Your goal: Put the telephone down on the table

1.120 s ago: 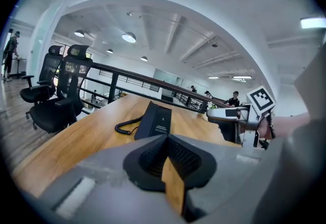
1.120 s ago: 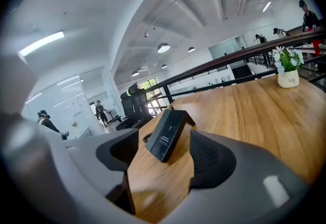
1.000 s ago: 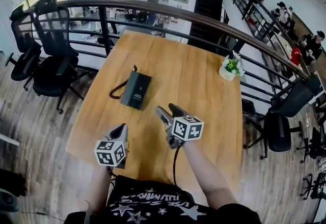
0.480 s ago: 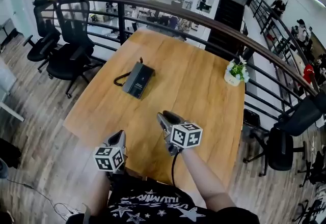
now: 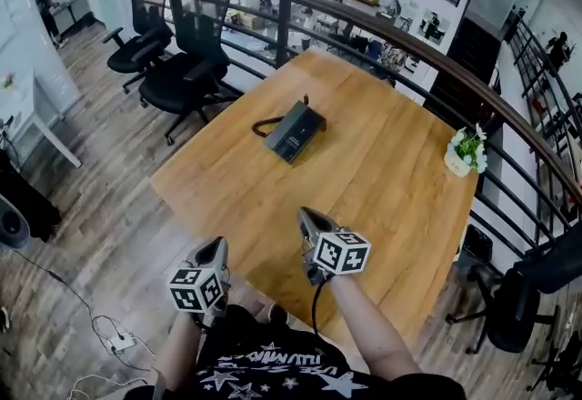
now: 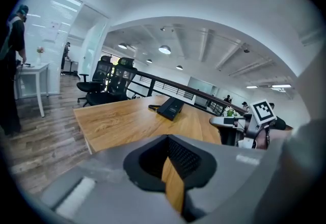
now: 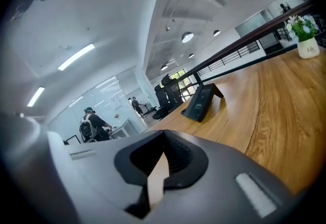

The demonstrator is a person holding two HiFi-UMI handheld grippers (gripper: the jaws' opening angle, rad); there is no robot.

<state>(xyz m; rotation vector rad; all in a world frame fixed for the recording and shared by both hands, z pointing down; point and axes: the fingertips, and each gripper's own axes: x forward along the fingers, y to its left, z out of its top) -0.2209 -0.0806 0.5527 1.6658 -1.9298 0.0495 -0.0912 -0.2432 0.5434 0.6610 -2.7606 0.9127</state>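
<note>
The telephone [image 5: 294, 132] is found lying flat on the wooden worktop [image 5: 391, 194], toward the far left corner. Its dark cord [image 5: 265, 125] is looped beside it, on the side nearer the office chairs [image 5: 182, 71]. It is touched by neither gripper.

The left gripper [image 5: 215, 250] is held just off the near edge of the worktop. Its jaws are seen closed tip to tip, with nothing between them. The right gripper [image 5: 308, 217] is held above the near part of the worktop, and its jaws are likewise brought together and empty.

Both pairs of jaws are pointed roughly toward the telephone, which lies well apart from them, with bare worktop between. In the left gripper view the telephone [image 6: 170, 108] is seen beyond the closed jaws, almost straight ahead. In the right gripper view the telephone [image 7: 199, 101] is seen beyond the jaws and off to the right.

A potted plant [image 5: 466, 154] is noted near the far right edge, well apart from the telephone.
</note>
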